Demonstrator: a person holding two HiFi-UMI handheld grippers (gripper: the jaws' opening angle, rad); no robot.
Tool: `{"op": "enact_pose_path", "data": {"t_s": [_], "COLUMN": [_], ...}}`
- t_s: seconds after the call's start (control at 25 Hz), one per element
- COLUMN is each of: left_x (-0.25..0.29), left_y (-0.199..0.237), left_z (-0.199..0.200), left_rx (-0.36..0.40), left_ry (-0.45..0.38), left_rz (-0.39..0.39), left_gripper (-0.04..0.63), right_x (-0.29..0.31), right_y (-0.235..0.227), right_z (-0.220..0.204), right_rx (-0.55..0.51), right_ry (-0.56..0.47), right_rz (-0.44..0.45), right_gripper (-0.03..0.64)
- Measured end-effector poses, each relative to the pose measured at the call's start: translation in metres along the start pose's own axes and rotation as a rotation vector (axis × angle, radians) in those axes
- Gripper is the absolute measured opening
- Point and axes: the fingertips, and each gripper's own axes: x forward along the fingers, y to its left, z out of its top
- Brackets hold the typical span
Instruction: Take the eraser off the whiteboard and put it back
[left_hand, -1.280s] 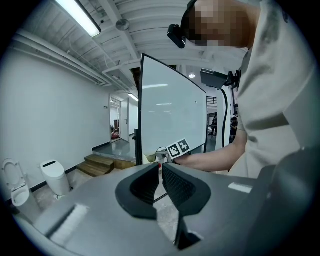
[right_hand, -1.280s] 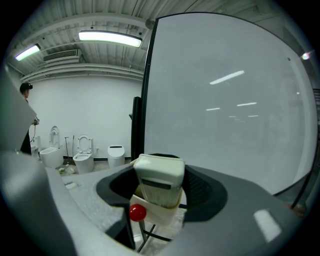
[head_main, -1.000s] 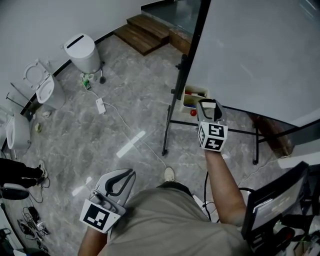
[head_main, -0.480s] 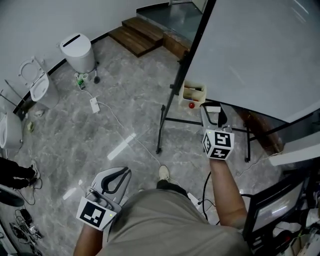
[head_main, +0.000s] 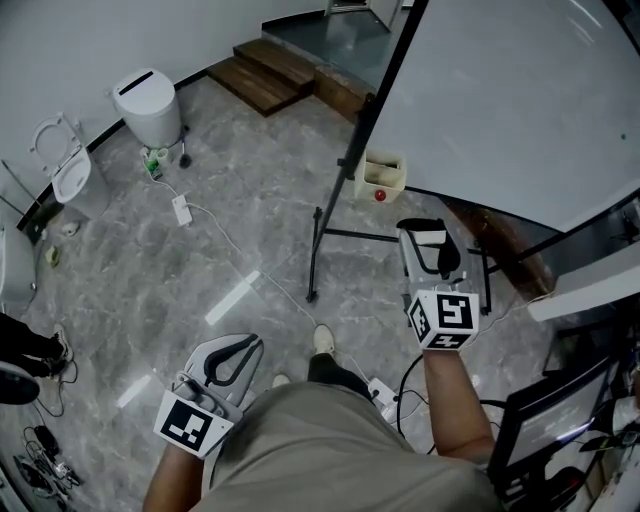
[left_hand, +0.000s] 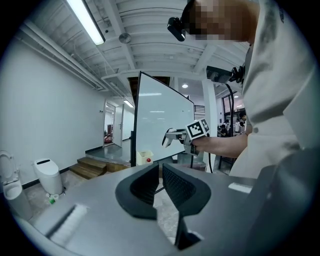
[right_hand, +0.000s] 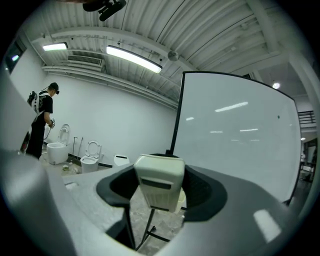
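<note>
A cream-white eraser (right_hand: 159, 181) sits clamped between the dark pads of my right gripper (right_hand: 160, 192), standing upright in front of the whiteboard (right_hand: 235, 135). In the head view the right gripper (head_main: 425, 245) hangs below the whiteboard's (head_main: 500, 100) lower edge, apart from it, with the eraser (head_main: 421, 238) showing at its tip. My left gripper (head_main: 232, 360) is low at the person's left side, its jaws together with nothing between them. From the left gripper (left_hand: 160, 187) view, the right gripper (left_hand: 169, 137) shows near the whiteboard (left_hand: 160, 122).
A cream box with a red ball (head_main: 382, 178) hangs on the black easel stand (head_main: 315, 260). White toilets (head_main: 145, 105) stand at the left wall, wooden steps (head_main: 275, 70) at the back. A cable and power strip (head_main: 182, 210) lie on the marble floor. A monitor (head_main: 550, 410) is at bottom right.
The right gripper with the eraser has drawn back from the box on the stand toward the person and to the right. The left gripper has hardly shifted.
</note>
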Motion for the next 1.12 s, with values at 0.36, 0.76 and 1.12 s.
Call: {"op": "enact_pose_path", "data": {"t_s": [0.36, 0.76, 1.12], "left_x": [-0.029, -0.046, -0.055], "left_y": [-0.016, -0.029, -0.025], "left_z": [-0.018, -0.022, -0.021], "left_rx": [0.009, 0.019, -0.006], "left_ry": [-0.011, -0.028, -0.051], "left_rz": [-0.034, -0.072, -0.060], "left_gripper": [0.031, 0.031, 0.032], "right_x": [-0.070, -0.125, -0.124], "right_y": [0.036, 0.072, 0.073], "right_z": [0.029, 0.059, 0.058], "right_rx": [-0.045, -0.057, -0.038], "right_ry": [-0.044, -0.081, -0.072], "right_rz": [-0.003, 0.026, 0.028], "right_gripper": [0.270, 0.268, 0.268]}}
